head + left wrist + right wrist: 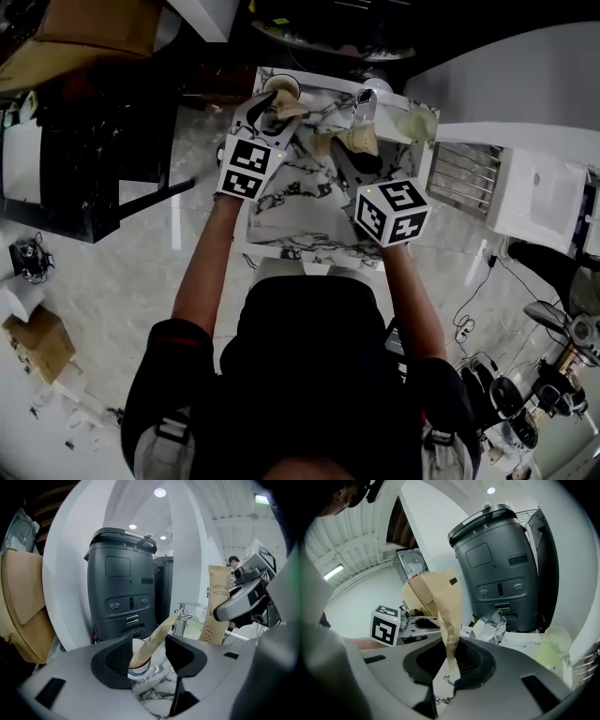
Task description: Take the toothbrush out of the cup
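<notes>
A pale, glossy tiled floor is reflecting the room's light around a white marble-veined table. Left of it a black piece of furniture is standing, with a cardboard box lying beyond. A white wire rack is sitting at the table's right. Behind, a dark grey machine is standing before a curved white wall, and round ceiling lights are glowing overhead. Cables are trailing across the floor.

Grey machine — chrome faucet.
</notes>
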Demonstrator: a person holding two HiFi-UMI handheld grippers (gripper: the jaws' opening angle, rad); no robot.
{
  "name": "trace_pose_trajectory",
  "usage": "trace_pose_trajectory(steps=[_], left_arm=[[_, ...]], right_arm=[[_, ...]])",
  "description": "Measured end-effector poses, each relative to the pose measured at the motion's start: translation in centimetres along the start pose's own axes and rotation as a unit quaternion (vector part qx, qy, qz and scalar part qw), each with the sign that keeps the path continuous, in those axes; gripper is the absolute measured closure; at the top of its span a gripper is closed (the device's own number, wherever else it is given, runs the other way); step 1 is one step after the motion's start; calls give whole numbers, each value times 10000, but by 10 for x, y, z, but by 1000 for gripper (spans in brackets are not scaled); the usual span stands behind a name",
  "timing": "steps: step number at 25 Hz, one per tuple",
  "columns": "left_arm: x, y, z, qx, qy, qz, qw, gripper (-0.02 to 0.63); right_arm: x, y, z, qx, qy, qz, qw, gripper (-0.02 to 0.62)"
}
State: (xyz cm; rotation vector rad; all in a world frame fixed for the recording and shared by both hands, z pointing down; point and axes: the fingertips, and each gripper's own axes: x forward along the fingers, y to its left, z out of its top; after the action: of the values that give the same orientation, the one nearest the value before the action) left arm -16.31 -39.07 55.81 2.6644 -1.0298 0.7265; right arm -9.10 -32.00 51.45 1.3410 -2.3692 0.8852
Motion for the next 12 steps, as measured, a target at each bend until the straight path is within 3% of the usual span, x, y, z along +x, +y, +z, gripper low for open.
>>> trace_pose_trajectory(steps=[12], left_arm=[[15, 3, -9, 244, 170, 87, 9995, 400]], right_arm=[[2, 2, 3, 86, 27, 40, 10000, 526]])
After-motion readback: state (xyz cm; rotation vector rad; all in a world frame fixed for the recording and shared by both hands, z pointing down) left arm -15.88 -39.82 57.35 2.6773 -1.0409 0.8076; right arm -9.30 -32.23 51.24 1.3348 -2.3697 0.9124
